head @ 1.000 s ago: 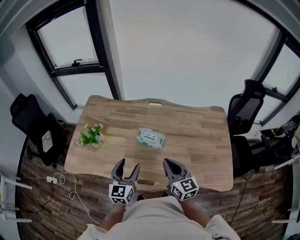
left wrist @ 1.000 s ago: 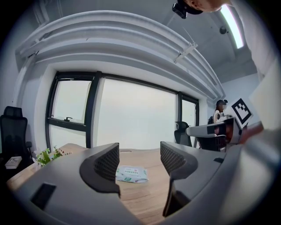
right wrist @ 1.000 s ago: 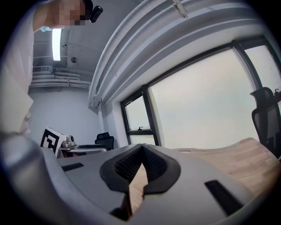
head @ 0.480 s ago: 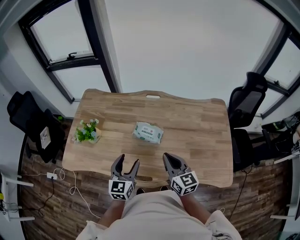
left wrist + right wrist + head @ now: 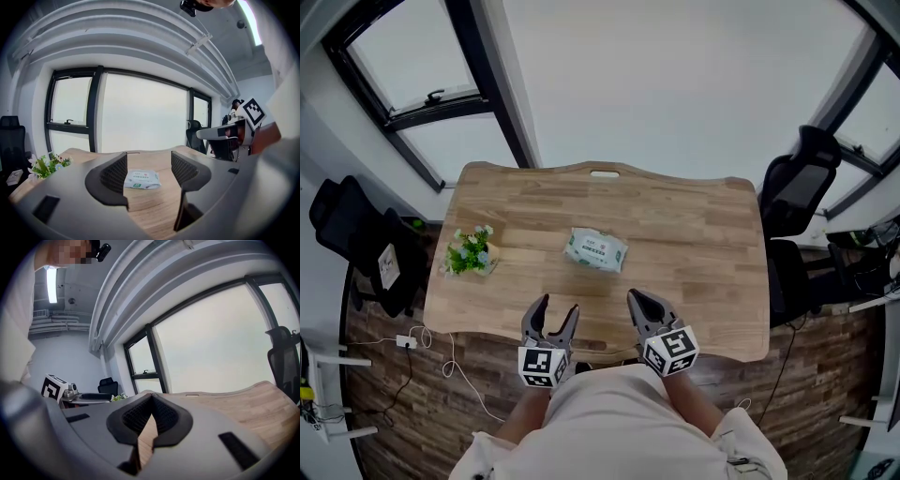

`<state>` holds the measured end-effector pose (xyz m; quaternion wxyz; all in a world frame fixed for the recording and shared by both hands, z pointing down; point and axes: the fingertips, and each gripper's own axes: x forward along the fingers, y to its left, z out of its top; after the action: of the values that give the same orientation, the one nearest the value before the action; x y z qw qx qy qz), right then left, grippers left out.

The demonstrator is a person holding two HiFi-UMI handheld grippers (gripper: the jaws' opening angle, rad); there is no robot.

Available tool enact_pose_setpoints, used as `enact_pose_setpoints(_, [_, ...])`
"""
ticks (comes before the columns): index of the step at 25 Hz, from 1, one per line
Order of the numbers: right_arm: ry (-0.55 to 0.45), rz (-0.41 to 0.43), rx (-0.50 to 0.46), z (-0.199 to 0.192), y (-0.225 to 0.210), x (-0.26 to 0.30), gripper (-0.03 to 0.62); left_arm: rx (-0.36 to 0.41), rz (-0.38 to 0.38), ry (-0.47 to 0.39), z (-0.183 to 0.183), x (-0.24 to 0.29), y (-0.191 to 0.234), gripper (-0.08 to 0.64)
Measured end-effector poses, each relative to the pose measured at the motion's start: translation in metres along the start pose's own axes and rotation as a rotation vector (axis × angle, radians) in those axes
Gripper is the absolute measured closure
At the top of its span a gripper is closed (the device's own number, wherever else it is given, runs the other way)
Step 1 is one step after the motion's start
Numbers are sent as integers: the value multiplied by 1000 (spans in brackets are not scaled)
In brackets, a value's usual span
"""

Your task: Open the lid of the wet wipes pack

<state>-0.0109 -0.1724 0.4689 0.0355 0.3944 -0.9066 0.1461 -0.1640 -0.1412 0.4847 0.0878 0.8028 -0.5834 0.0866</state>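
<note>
The wet wipes pack (image 5: 595, 250), white with a green label, lies flat near the middle of the wooden table (image 5: 694, 253), its lid down. My left gripper (image 5: 556, 307) hovers over the table's near edge, open and empty, well short of the pack. In the left gripper view the pack (image 5: 141, 179) shows between the spread jaws of the left gripper (image 5: 149, 161). My right gripper (image 5: 637, 302) hangs beside it, shut on nothing. The right gripper view shows the right gripper (image 5: 151, 398) with its jaws pressed together and only bare table beyond.
A small potted plant (image 5: 469, 253) stands at the table's left end. Black office chairs stand at the right (image 5: 792, 192) and left (image 5: 347, 234) of the table. A cable and a socket strip (image 5: 412, 339) lie on the floor at the front left.
The head view has shifted a little, so the table sits slightly higher in the picture. The pack has not moved on the table and both grippers keep their pose.
</note>
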Motion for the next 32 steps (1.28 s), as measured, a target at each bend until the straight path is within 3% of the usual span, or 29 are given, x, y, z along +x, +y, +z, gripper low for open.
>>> enact_pose_setpoints(32, [230,-16,-38,-90,-53,68,583,328,-173,323,-98,78,4,261])
